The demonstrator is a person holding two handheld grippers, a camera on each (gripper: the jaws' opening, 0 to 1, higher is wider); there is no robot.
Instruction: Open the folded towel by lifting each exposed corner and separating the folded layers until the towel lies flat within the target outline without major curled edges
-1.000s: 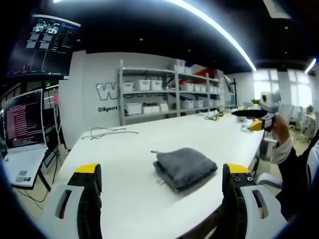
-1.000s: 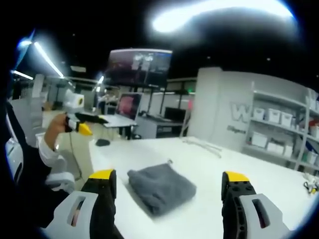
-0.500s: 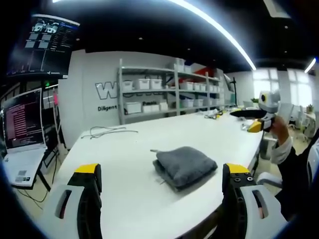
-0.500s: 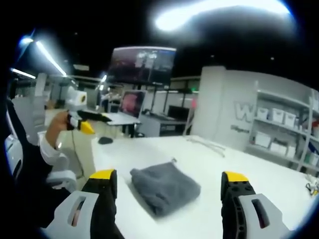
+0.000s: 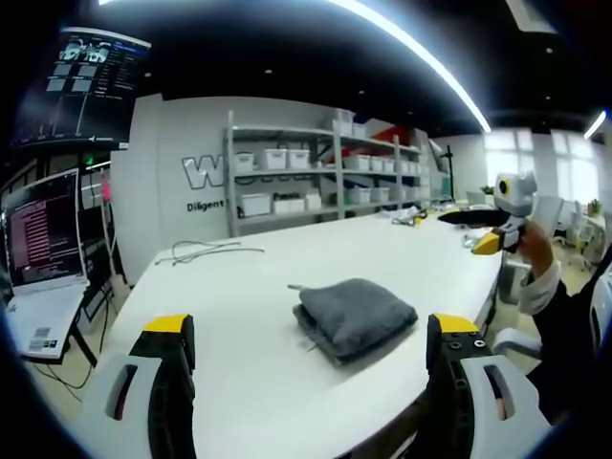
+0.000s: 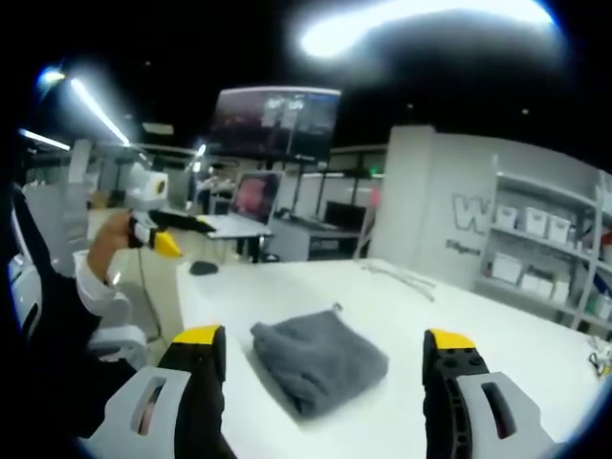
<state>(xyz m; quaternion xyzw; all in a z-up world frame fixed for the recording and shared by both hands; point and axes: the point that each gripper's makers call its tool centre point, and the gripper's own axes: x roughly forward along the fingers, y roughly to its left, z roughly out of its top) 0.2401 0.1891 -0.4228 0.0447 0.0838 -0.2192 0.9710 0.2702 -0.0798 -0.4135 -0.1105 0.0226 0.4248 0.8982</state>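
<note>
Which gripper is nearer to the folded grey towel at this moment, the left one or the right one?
I cannot tell; they look about equally far. The left gripper and the right gripper both hover open, short of the towel, on opposite sides, neither touching it.

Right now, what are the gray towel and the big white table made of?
The towel looks like soft, fuzzy cloth, probably terry: its surface is matte and nubby, and its folded layers sag at rounded edges. The table looks hard and smooth, maybe laminate or painted board: its white top is flat with a faint sheen from the ceiling lights. What lies under that finish cannot be told.
</note>
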